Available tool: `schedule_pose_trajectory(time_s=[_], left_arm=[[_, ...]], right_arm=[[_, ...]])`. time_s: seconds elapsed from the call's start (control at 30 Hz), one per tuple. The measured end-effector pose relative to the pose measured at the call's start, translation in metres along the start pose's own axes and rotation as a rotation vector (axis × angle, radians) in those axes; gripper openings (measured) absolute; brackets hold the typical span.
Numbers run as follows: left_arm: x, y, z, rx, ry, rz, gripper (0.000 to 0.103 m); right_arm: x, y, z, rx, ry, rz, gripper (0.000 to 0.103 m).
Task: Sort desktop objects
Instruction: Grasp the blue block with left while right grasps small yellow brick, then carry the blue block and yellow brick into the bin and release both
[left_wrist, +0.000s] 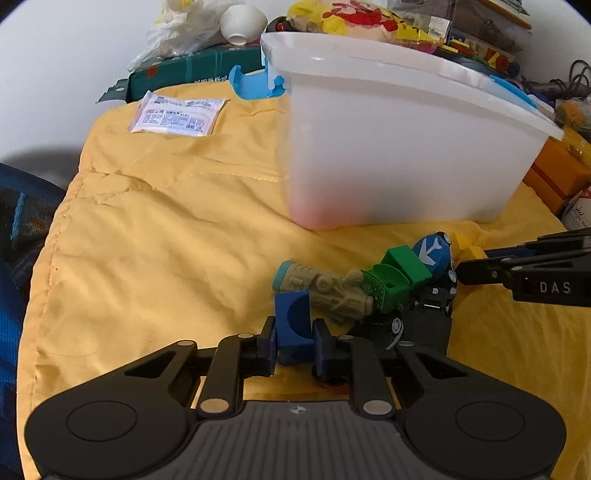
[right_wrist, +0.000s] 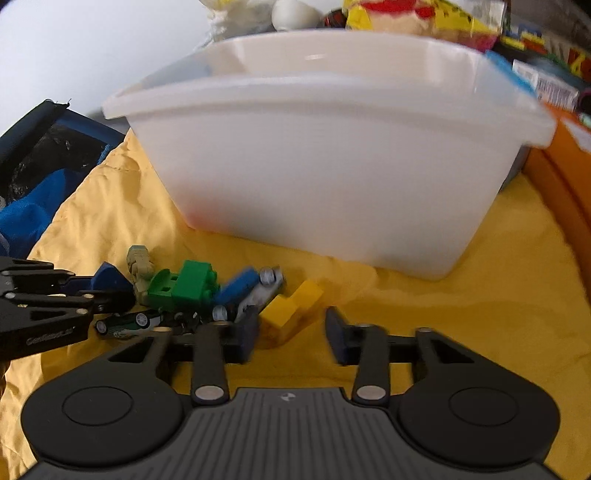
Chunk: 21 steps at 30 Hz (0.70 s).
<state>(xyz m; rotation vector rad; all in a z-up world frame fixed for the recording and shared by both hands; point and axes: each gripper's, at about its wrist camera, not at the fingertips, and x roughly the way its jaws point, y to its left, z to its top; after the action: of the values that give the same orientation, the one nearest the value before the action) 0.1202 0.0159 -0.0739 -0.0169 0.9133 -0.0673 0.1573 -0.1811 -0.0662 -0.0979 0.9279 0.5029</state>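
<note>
My left claw (left_wrist: 295, 345) grips the dark blue notched block (left_wrist: 292, 325), ready for the white plastic tub (left_wrist: 399, 147); right claw (right_wrist: 291, 334) gapes w/ the yellow brick (right_wrist: 291, 308) between, ungripped.

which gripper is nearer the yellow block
Right. The right gripper straddles the yellow block with its jaws apart; the left gripper is across the toy pile, shut on the blue block.
</note>
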Motion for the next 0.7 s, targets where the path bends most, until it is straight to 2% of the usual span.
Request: schedule_pose_trajectory(time_s=[0.17, 0.47, 0.7], left_arm=[[-0.015, 0.004, 0.000, -0.020, -0.037, -0.035, 0.022], [-0.062, -0.001, 0.003, -0.058, -0.117, -0.089, 0.022], [-0.090, -0.013, 0.030, -0.036, -0.183, -0.126, 0.022]], right_arm=[[-0.010, -0.006, -0.002, 0.002, -0.016, 0.040, 0.024], [-0.064, -0.017, -0.014, -0.002, -0.101, 0.063, 0.024], [-0.103, -0.023, 0.000, 0.032, -0.189, 0.088, 0.024]])
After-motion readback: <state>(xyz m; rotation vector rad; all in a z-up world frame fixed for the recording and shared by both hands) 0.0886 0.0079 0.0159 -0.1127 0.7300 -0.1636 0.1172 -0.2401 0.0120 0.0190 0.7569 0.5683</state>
